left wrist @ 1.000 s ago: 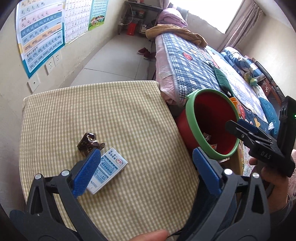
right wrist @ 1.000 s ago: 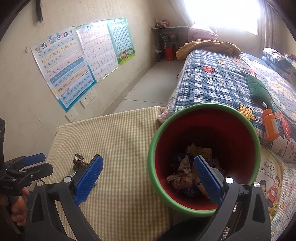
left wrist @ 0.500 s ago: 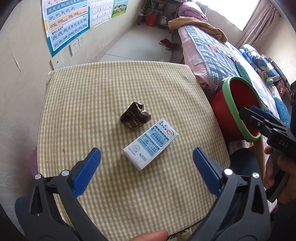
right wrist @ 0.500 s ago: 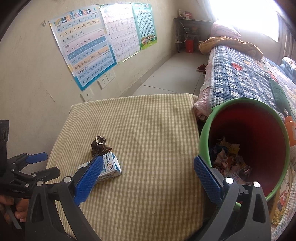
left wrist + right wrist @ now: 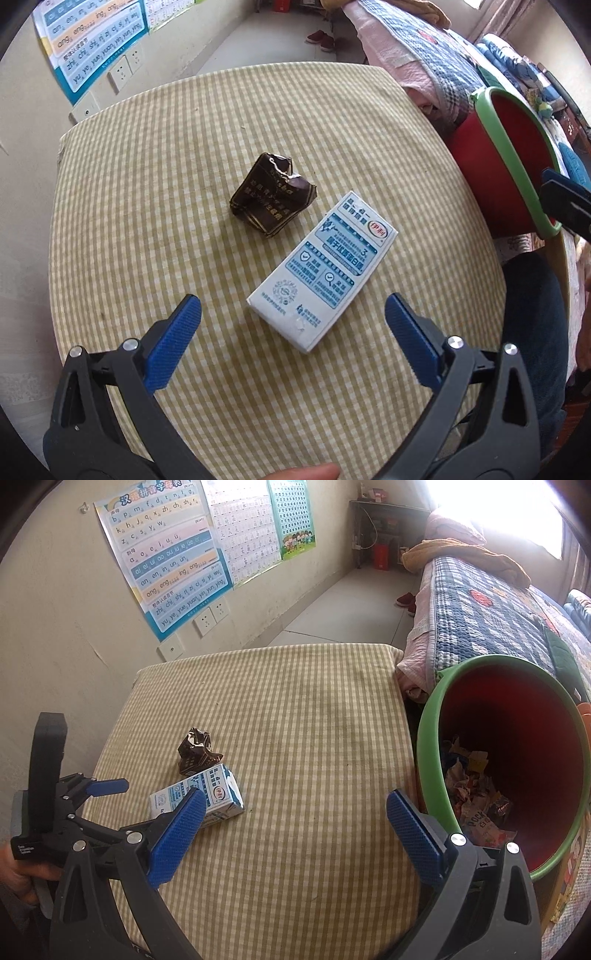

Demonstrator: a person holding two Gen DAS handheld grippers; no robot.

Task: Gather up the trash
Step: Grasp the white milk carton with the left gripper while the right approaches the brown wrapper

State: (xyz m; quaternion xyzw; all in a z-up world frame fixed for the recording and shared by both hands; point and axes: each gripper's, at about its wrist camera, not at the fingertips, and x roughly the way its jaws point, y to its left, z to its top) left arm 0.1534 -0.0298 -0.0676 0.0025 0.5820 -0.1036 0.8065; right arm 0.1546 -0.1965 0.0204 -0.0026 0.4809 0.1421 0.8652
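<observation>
Two trash items lying on worktop (image 5: 147, 221): milk carton (image 5: 323, 273), now centred before left gripper (image 5: 293, 325), wrapper (image 5: 271, 195) at eleven o'clock. Both grippers gaping, empty; right gripper (image 5: 295, 821) retreating from bin (image 5: 428, 746).

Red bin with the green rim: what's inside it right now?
The red bin holds crumpled paper and wrappers piled at the bottom. Whatever lies under that pile is covered, and its near wall hides part of the floor.
</observation>
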